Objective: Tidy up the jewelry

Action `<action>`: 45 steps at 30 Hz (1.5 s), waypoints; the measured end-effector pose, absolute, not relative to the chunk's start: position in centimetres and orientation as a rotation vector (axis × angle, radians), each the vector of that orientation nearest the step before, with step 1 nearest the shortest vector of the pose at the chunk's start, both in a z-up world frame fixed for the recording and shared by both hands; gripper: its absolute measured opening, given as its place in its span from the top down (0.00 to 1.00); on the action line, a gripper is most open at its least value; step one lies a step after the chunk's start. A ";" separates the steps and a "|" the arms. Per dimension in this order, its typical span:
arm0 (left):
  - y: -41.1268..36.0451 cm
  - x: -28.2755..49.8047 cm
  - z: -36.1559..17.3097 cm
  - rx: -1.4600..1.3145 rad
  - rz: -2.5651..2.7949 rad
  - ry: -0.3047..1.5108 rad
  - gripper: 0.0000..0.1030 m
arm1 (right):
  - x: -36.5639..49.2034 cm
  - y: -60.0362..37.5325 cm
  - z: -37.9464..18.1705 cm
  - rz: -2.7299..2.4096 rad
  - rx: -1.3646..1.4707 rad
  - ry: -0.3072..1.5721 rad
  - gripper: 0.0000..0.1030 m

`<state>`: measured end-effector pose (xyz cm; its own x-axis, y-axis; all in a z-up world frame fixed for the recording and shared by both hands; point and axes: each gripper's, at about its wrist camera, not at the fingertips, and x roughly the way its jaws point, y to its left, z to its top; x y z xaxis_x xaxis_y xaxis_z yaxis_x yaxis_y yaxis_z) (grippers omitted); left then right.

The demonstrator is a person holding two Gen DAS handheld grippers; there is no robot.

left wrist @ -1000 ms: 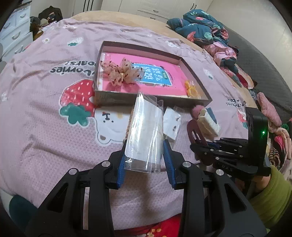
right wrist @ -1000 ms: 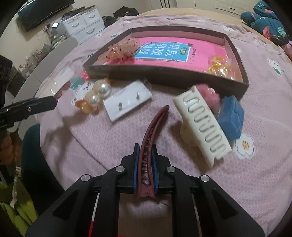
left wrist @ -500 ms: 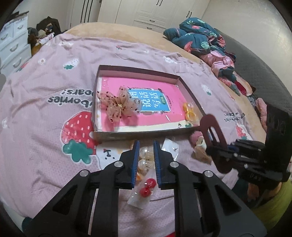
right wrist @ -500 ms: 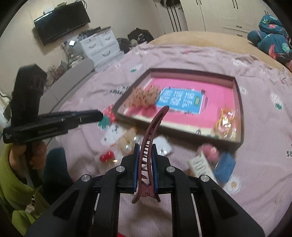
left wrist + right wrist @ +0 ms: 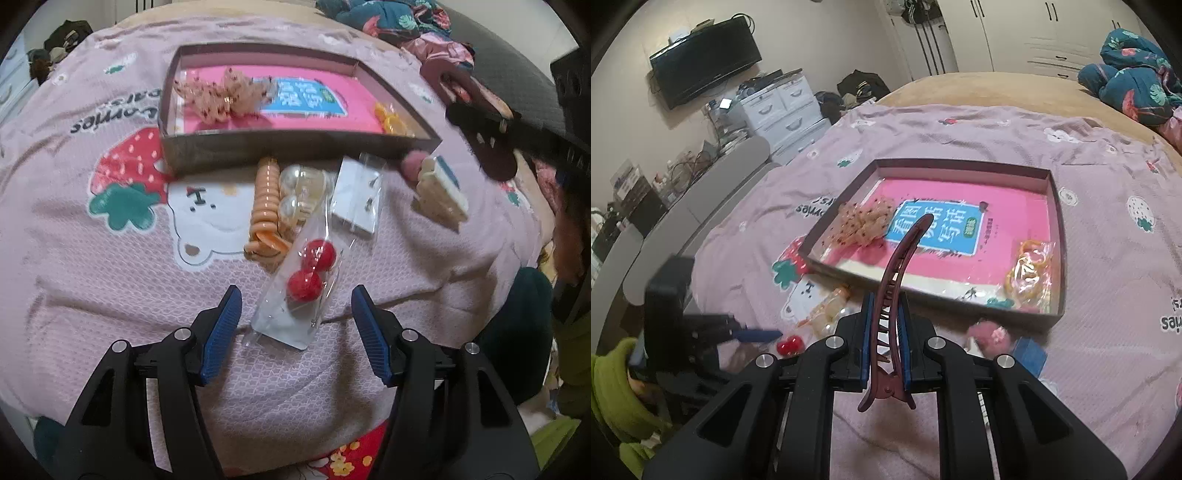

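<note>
Bedspread (image 5: pixel 92 288): pink, printed with strawberries and a bear, carrying everything.
Tray (image 5: pixel 295 146): shallow brown box toward the far middle of the bedspread, a pink booklet (image 5: pixel 362 110) lying flat inside.
Bow (image 5: pixel 218 94): peach, spotted, in the tray's left part, resting on the booklet.
Yellow rings (image 5: pixel 391 122): in a clear wrapper at the tray's right end.
Left gripper (image 5: pixel 295 325): fingers spread wide, holding nothing, low over the near edge of the bedspread.
Earring bag (image 5: pixel 299 291): clear packet with two red balls, lying flat between the left gripper's blue pads, touching neither.
Orange coil tie (image 5: pixel 266 206): just outside the tray's near wall, beside two pearl balls (image 5: pixel 299 192).
Stud card (image 5: pixel 356 199): white, in a clear sleeve, right of the pearls.
Cream claw clip (image 5: pixel 441 194): near the tray's right corner, next to a pink pompom (image 5: pixel 413 164).
Right gripper (image 5: pixel 884 354): clamped on a maroon hair clip (image 5: pixel 897 291), held above the bedspread with its tip pointing toward the tray.
</note>
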<state>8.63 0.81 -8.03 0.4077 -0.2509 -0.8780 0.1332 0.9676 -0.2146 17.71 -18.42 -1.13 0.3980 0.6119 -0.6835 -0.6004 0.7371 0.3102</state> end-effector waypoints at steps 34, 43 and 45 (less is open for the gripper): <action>-0.2 21.7 -1.7 -0.086 -0.231 0.942 0.87 | 29.3 -20.4 1.6 0.617 0.055 0.793 0.89; -0.8 24.8 -6.0 -0.145 -0.226 1.035 0.86 | 32.7 -19.8 -3.2 0.575 0.062 0.913 0.89; -0.8 24.8 -6.4 -0.147 -0.222 1.042 0.86 | 33.1 -19.5 -4.4 0.569 0.059 0.940 0.89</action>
<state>24.81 -0.76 -6.37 0.4853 -0.2508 -0.8376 0.1121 0.9679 -0.2249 33.09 -19.46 -4.38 0.4551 0.4862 -0.7460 -0.4360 0.8521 0.2894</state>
